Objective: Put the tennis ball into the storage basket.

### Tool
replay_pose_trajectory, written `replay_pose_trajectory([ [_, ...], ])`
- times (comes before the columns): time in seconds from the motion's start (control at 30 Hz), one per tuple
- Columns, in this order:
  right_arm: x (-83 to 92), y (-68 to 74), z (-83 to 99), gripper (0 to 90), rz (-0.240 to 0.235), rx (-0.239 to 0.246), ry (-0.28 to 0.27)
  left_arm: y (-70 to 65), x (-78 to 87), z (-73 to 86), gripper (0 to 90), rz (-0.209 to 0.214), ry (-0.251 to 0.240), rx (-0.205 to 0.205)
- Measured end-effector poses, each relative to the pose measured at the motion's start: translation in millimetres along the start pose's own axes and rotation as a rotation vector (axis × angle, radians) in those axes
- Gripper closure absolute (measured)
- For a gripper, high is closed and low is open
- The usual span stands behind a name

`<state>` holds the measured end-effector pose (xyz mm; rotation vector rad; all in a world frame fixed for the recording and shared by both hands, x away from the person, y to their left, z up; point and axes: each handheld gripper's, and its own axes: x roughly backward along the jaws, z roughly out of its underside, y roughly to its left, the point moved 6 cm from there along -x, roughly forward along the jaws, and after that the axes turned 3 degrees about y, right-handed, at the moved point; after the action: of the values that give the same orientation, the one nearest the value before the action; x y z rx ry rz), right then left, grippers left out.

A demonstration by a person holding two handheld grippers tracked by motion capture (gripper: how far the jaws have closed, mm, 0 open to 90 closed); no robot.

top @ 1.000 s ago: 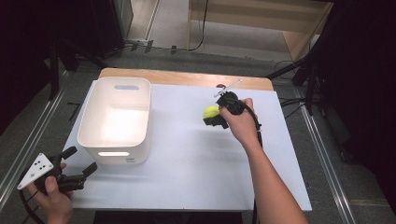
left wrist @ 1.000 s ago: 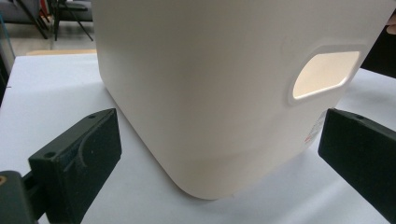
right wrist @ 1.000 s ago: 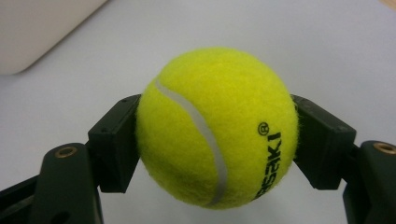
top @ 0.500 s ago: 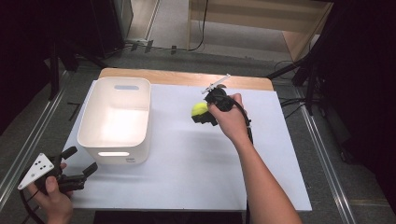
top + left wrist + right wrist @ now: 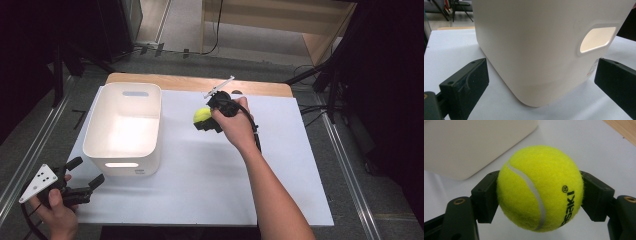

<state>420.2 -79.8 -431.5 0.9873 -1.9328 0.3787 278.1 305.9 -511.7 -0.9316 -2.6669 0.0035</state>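
Observation:
A yellow-green tennis ball (image 5: 202, 116) (image 5: 540, 187) hangs above the white table top, with my right gripper (image 5: 206, 120) (image 5: 539, 195) shut on it, both black jaws pressing its sides. A white plastic bin (image 5: 125, 128) (image 5: 544, 50) with cut-out handles stands at the table's left, a short way left of the ball. At the near left corner my left gripper (image 5: 85, 172) (image 5: 541, 85) stands open, its jaws spread towards the bin's near wall without touching it.
The white table top (image 5: 200, 175) has a wooden strip (image 5: 190, 84) along its far edge. Metal rails and dark stands flank the table on both sides. A person's right forearm (image 5: 272, 195) crosses the table's near right part.
My right gripper has carried the tennis ball leftwards towards the bin and slightly up. The left gripper has stayed where it was.

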Motion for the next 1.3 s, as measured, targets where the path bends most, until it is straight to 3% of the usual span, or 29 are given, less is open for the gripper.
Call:
replay_pose_trajectory([
  [0.67,-8.9,24.1,-28.8,23.7,-0.036,0.055,-0.009,0.0,-0.1,0.0,0.0,0.002,0.001,0.002],
  [1.3,-3.3,46.8,-56.3,23.6,-0.07,0.094,-0.043,-1.0,-1.1,-0.2,0.0,0.005,-0.004,-0.006],
])
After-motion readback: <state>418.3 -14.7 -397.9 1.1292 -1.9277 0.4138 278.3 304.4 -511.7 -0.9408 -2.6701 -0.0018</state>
